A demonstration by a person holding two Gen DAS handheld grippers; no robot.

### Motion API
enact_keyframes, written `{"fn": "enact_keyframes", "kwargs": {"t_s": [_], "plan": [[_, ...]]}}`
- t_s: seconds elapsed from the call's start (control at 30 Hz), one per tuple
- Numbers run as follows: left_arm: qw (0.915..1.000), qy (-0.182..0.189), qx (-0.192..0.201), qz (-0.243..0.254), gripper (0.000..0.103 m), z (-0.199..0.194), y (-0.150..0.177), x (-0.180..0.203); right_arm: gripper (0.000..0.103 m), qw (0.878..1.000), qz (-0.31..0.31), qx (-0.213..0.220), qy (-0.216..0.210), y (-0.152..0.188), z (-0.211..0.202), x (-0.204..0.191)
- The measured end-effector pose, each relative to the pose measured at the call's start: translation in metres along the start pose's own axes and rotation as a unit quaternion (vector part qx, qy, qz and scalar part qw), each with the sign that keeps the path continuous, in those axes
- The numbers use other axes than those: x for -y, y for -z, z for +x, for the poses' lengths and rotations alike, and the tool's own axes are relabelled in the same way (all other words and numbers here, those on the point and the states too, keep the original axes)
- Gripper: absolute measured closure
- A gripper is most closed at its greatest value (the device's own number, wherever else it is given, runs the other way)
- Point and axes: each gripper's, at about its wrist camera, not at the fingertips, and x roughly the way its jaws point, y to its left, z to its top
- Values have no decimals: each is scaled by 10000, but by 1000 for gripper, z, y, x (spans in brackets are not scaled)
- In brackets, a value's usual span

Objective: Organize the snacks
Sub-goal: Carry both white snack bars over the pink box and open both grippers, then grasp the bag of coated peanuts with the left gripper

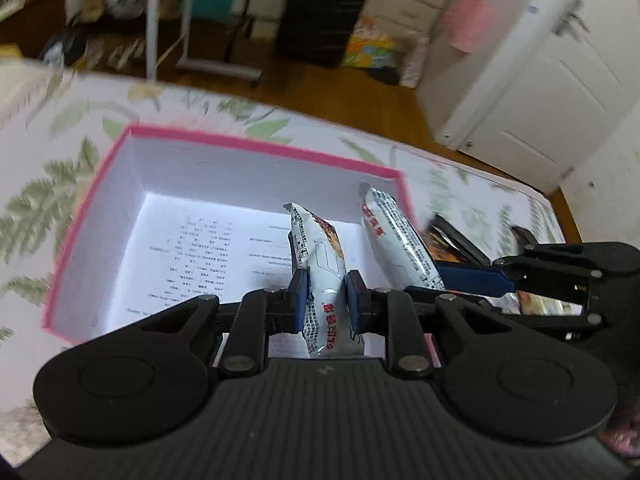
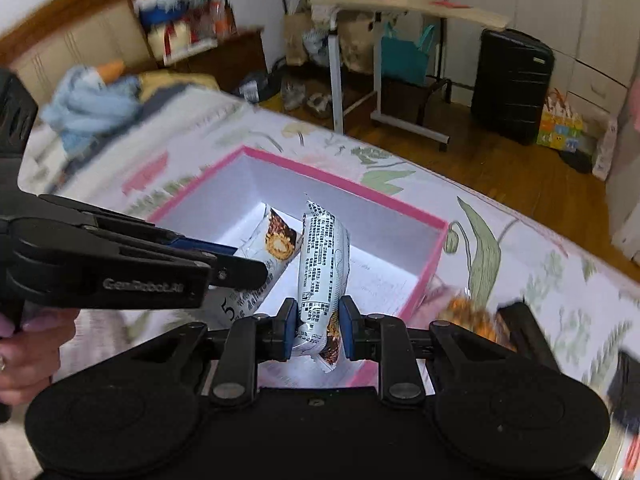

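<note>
A pink-rimmed white box (image 1: 256,147) lies open on a floral bedsheet; it also shows in the right wrist view (image 2: 352,188). My left gripper (image 1: 326,300) is shut on a white snack packet (image 1: 320,248) and holds it over the box. My right gripper (image 2: 319,326) is shut on a second white snack packet (image 2: 324,256), also over the box. In the left wrist view the right gripper's fingers (image 1: 472,280) and its packet (image 1: 396,236) show at the box's right side. In the right wrist view the left gripper's fingers (image 2: 240,268) and its packet (image 2: 272,252) show at left.
A printed sheet (image 1: 208,256) lines the box floor. More snack packets (image 2: 468,316) lie on the sheet to the right of the box. Blue clothing (image 2: 92,100) is piled at the back left. Beyond the bed edge stand a rolling table (image 2: 400,8) and a black suitcase (image 2: 512,84).
</note>
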Motion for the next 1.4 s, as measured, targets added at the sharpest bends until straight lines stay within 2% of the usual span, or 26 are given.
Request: {"fn": "enact_keyframes", "kwargs": {"t_s": [0.13,0.3,0.4,0.47,0.57,0.63,0.67,0.7,0.8,0.83,0.93,1.03,1.23,1.33,1.4], "plan": [[9971,12,-455,-615,83,51,-16,-22,77,9971,-594,-359,318,-17,42,-1],[9918,-120,-446,-1193,83,85,-21,-40,77,9923,-822,-820,439,-29,77,1],[9865,33,-521,-1552,83,101,-23,-49,77,9862,-1134,-984,692,-29,95,-3],[9828,266,-481,-1764,83,107,-23,-52,77,9819,-1318,-1081,822,-29,105,-6],[9842,168,-450,-1707,82,115,-26,-48,76,9775,-1564,-1061,941,-27,109,-12],[9826,186,-548,-1764,79,120,-25,-49,68,9768,-1646,-940,996,-26,105,-14],[9811,213,-650,-1810,79,122,-25,-50,59,9772,-1651,-863,1016,-23,99,-13],[9804,227,-771,-1798,76,123,-24,-50,54,9782,-1623,-796,1020,-21,93,-12],[9849,119,-802,-1528,60,115,-21,-47,54,9861,-1364,-441,840,-13,60,-4],[9861,93,-833,-1435,59,111,-20,-46,54,9891,-1229,-308,748,-11,49,0],[9859,362,-1002,-1291,58,94,-18,-46,53,9965,-672,47,498,-1,10,13],[9910,331,-903,-932,57,67,-14,-40,53,9988,-173,208,417,14,-24,25],[9978,239,-610,-74,56,6,-7,-15,53,9974,711,82,55,50,-68,42],[9980,123,-492,384,55,-17,0,9,52,9928,1187,-124,-82,65,-78,55],[9968,227,-516,564,55,-30,5,24,52,9906,1352,-167,-96,74,-88,59]]}}
